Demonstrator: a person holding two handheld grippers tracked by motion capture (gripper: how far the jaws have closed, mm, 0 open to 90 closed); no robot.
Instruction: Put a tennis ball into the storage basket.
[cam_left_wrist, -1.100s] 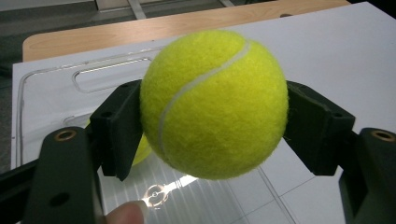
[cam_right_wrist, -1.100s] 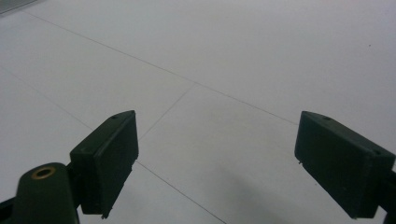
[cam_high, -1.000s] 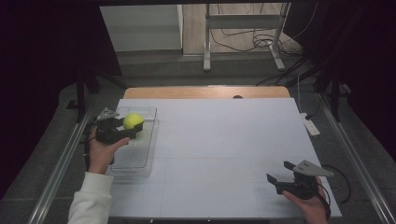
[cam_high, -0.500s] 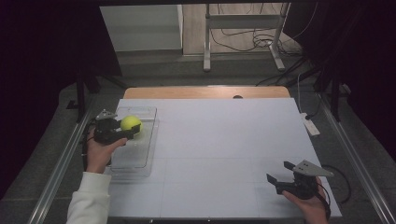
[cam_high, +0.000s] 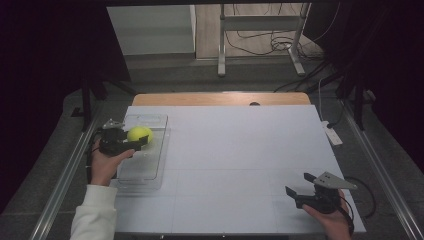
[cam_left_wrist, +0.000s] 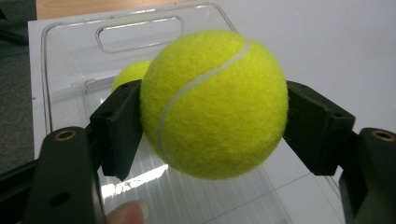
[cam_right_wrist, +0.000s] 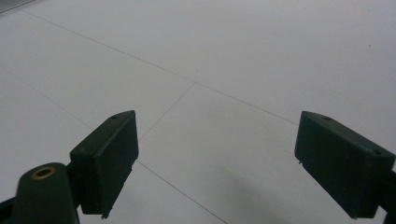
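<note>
A yellow tennis ball (cam_high: 140, 134) (cam_left_wrist: 215, 102) is pinched between the black jaws of my left gripper (cam_high: 136, 141) (cam_left_wrist: 212, 135), which is shut on it. The ball hangs over a clear plastic bin (cam_high: 162, 150) (cam_left_wrist: 135, 21) at the table's left side. In the left gripper view a second yellow patch (cam_left_wrist: 130, 72) sits behind the ball; I cannot tell whether it is another ball or a reflection. My right gripper (cam_high: 298, 183) (cam_right_wrist: 215, 158) rests near the front right corner, open, with nothing but white table between its jaws.
The white table top (cam_high: 240, 150) stretches between the two hands. A wooden strip (cam_high: 220, 99) runs along the far edge. A white power strip (cam_high: 332, 134) lies off the right edge. Metal rails flank both sides, with stand legs and cables beyond.
The left gripper and its ball have edged slightly leftward and nearer over the bin. The right gripper has stayed where it was.
</note>
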